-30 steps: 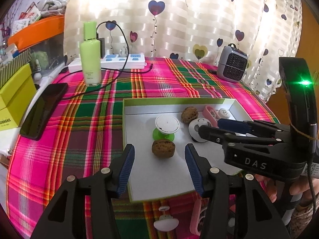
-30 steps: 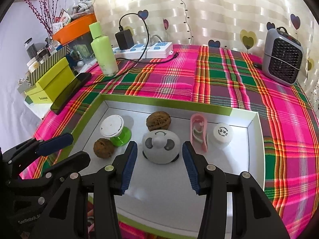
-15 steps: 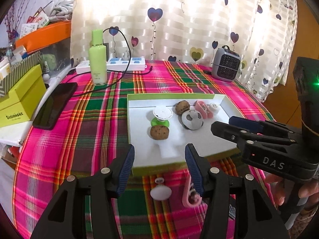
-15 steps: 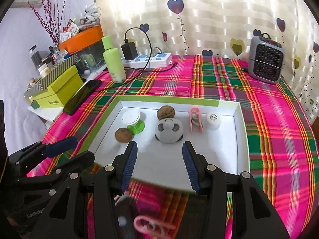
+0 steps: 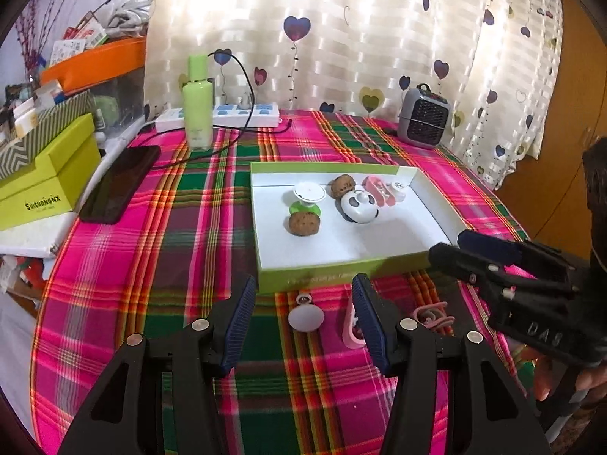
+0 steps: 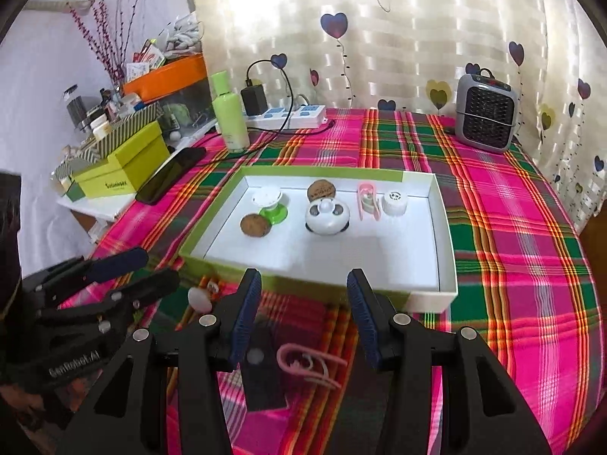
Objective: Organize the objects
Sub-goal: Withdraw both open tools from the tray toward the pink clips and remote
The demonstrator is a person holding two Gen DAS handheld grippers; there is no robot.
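Observation:
A white tray with a green rim (image 5: 341, 271) (image 6: 440, 227) lies on the plaid cloth. It holds two walnuts (image 5: 303, 223), a white and green suction hook (image 5: 309, 199), a round white gadget (image 6: 327, 216), a pink clip (image 6: 368, 199) and a small white cap (image 6: 394, 203). In front of the tray a white round knob (image 5: 305, 318), a pink clip (image 5: 349, 328) and pink loops (image 6: 303, 364) lie on the cloth. My left gripper (image 5: 303, 303) hovers open above the knob. To its right, my right gripper (image 6: 303, 288) is open over the loops and a black block (image 6: 261, 367).
At the back stand a green bottle (image 5: 197, 113), a power strip with cables (image 5: 242, 115) and a small grey heater (image 5: 425, 117). A black phone (image 5: 117, 185) and yellow-green boxes (image 5: 45, 182) sit at the left table edge. Curtains hang behind.
Both grippers have drawn back from over the tray toward the near side of the table. The tray now looks farther away, and the loose items on the cloth have come into view.

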